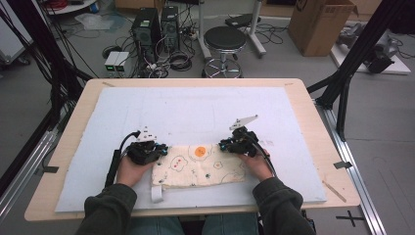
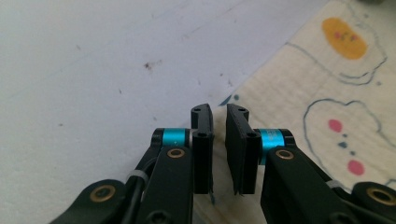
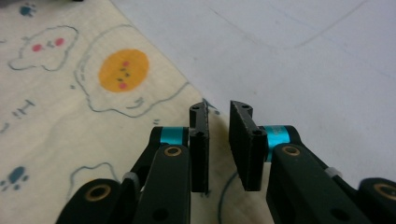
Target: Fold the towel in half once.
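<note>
Cloth [image 1: 198,166] flat on the white mat [image 1: 195,112], 6 o'clock edge.
Your left gripper [image 2: 219,116] and right gripper [image 3: 219,114] sit over its 10 and 2 o'clock corners, jaws a narrow gap apart, gripping nothing.

Wooden table [image 1: 68,147] is covered by a pale blue mat [image 1: 195,107]. Grey floor [image 1: 386,127] beyond is cluttered: black stool [image 1: 224,39], two PC towers [image 1: 155,27], tangled cables [image 1: 178,61], cardboard box [image 1: 320,24]. Black frame struts [image 1: 352,54] are seen at both sides.

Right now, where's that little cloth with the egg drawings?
In the high view the cloth lies flat on the white mat, near the table's front edge, between the left gripper and the right gripper.
</note>
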Action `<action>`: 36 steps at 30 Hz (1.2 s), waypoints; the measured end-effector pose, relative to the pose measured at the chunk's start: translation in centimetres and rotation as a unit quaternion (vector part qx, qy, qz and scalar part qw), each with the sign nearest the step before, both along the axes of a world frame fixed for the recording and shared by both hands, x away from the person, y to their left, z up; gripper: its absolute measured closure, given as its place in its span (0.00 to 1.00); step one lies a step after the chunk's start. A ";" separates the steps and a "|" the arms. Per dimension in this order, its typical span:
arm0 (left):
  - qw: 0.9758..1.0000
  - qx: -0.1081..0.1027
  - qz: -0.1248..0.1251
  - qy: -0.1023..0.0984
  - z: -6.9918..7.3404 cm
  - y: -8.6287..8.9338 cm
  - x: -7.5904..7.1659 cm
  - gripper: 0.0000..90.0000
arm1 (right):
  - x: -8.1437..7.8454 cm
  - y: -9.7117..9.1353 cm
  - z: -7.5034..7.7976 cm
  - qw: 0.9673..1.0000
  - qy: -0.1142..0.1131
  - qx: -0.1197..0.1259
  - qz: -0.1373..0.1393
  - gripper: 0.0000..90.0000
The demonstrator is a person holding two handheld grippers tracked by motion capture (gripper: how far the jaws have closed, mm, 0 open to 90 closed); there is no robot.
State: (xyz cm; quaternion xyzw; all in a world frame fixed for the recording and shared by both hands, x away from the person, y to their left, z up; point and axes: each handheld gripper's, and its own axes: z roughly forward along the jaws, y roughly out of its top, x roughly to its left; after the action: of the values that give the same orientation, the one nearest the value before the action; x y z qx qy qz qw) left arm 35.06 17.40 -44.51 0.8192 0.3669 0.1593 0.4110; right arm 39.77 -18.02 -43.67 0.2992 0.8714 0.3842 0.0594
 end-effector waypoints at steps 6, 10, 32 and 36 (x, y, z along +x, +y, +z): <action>1.000 0.009 0.001 -0.005 0.0 -0.1 -0.1 0.90 | 0.2 -1.1 -0.1 1.000 -0.003 -0.010 -0.013 0.89; 1.000 0.013 -0.001 -0.006 0.0 0.0 -0.1 0.90 | 0.3 -2.0 -0.2 1.000 -0.004 -0.009 -0.023 0.89; 1.000 0.004 0.000 -0.001 0.1 0.1 -0.1 0.87 | -0.4 -4.0 -0.6 0.999 -0.009 0.021 -0.042 0.85; 1.000 -0.013 0.001 -0.004 0.5 0.5 -0.2 0.83 | -0.7 -3.8 -0.3 0.999 -0.012 0.030 -0.034 0.81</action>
State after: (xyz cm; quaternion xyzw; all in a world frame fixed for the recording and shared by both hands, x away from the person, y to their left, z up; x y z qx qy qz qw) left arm 34.90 17.88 -44.05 0.8126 0.3688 0.1580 0.4228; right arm 39.08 -21.85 -43.97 0.3259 0.8478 0.4118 0.0740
